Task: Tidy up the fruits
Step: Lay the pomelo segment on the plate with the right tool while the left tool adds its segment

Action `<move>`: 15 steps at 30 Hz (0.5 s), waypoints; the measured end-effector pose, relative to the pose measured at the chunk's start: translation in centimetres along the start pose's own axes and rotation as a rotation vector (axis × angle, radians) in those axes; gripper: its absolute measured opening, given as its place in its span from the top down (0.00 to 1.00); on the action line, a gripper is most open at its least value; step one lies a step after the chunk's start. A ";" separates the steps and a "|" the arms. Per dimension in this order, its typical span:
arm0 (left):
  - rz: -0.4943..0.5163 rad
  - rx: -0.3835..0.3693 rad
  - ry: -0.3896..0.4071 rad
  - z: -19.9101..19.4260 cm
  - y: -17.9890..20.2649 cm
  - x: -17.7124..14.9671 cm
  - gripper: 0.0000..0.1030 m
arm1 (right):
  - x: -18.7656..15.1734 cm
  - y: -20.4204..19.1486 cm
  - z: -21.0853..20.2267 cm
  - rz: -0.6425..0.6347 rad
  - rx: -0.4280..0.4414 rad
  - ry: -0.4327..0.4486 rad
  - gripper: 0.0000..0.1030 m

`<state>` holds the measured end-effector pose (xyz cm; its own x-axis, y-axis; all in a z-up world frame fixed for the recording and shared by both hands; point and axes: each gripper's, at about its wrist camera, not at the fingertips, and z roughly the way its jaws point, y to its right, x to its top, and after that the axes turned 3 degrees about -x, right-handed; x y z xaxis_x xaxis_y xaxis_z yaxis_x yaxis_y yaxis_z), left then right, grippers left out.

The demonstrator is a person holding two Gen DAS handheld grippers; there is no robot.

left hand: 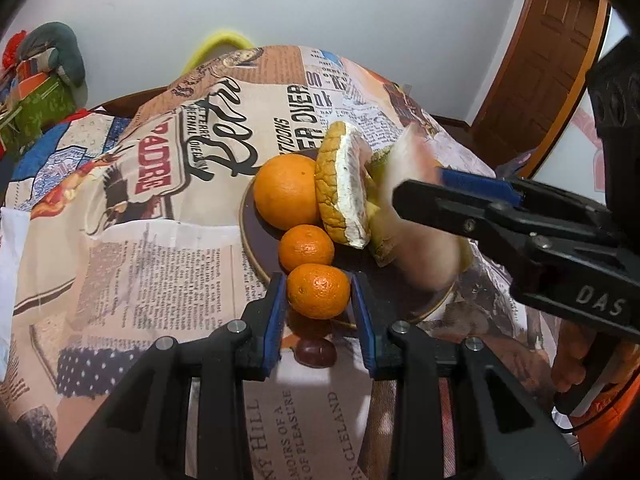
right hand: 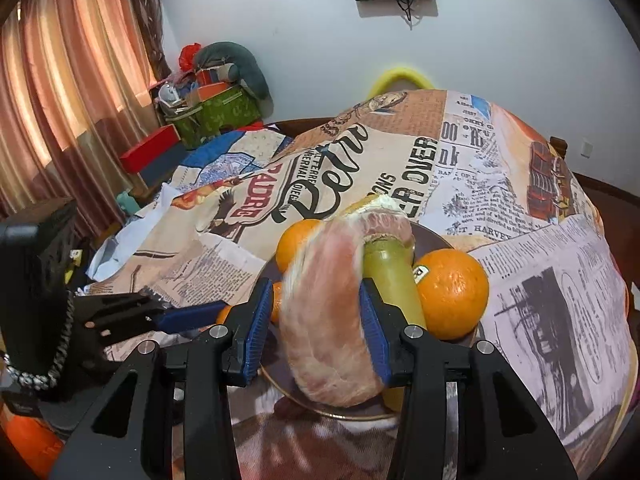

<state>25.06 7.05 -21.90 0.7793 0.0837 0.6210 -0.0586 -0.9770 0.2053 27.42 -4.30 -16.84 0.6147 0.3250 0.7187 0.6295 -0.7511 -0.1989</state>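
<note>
Pomelo flesh (right hand: 332, 320), peeled and pink, sits clamped between the pads of the right tool (right hand: 318, 332), long axis running away from the tool, over the near rim of the dark plate (left hand: 256, 256). The left tool (left hand: 318, 300) brackets a mandarin (left hand: 318, 290) at that rim; whether its pads actually touch the fruit I cannot tell.
</note>
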 end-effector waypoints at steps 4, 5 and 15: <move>0.005 -0.008 -0.010 0.9 0.2 0.3 0.68 | 0.5 0.2 -0.1 -0.003 -0.008 0.006 0.60; 0.008 -0.006 -0.012 1.1 0.2 0.3 0.68 | 0.5 0.3 -0.1 -0.001 -0.004 0.006 0.60; 0.022 -0.011 -0.032 1.4 0.8 0.4 0.66 | 0.0 0.8 -1.4 0.011 0.003 0.009 0.58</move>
<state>26.23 6.07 -22.58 0.7976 0.0561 0.6005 -0.0824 -0.9762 0.2006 27.19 -5.70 -16.07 0.6170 0.3118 0.7226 0.6245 -0.7527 -0.2085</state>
